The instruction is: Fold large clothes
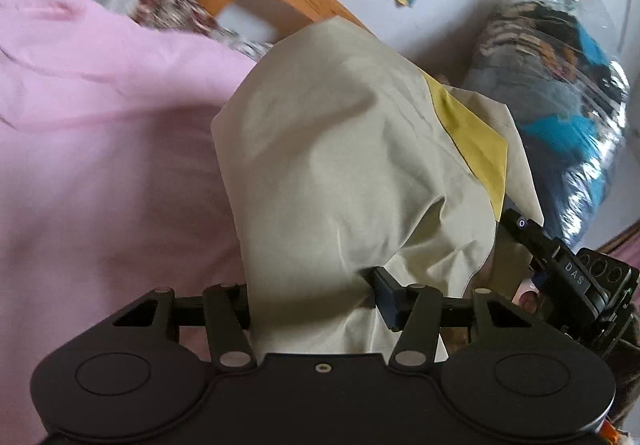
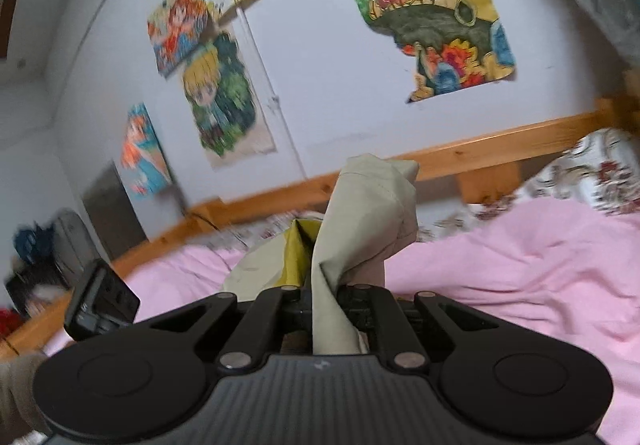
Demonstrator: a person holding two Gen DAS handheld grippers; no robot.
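One garment (image 1: 332, 165), pale beige thin woven cloth w/ a yellow panel (image 1: 476, 141) showing at a fold, hangs lifted above the bed, over the pink blanket (image 1: 100, 165) near the wall-side rail; two grippers hold it, one each end. Left gripper (image 1: 316, 301): cloth is bunched thick between the jaws, which stand partly apart, clamped on the wad; fabric billows up and fwd in a rounded, creased hump that hides the left finger, right finger (image 1: 386, 297) pokes out dark. Right gripper (image 2: 324, 309): jaws closed nearly together, pinching a thin fold of the same cloth; a narrow strip rises upright from the jaws to a crumpled peak, long axis roughly vertical in that view, yellow lining visible just left of it. In the left wrist view the right gripper's black body w/ "DAS" lettering sits just beside the cloth's right edge, so the two are close together. Bedding: 1 pink blanket, soft, wrinkled; 1 floral sheet (image 2: 600, 173), white w/ red-brown blooms, along the rail side. 1 wooden bed rail (image 2: 500, 149), light pine. Wall: 5 or so coloured drawings (image 2: 432, 17) on paper, edges curling. 1 clear plastic bag (image 1: 560, 93) of dark and blue stuff at the bed's end, crinkly, shiny.
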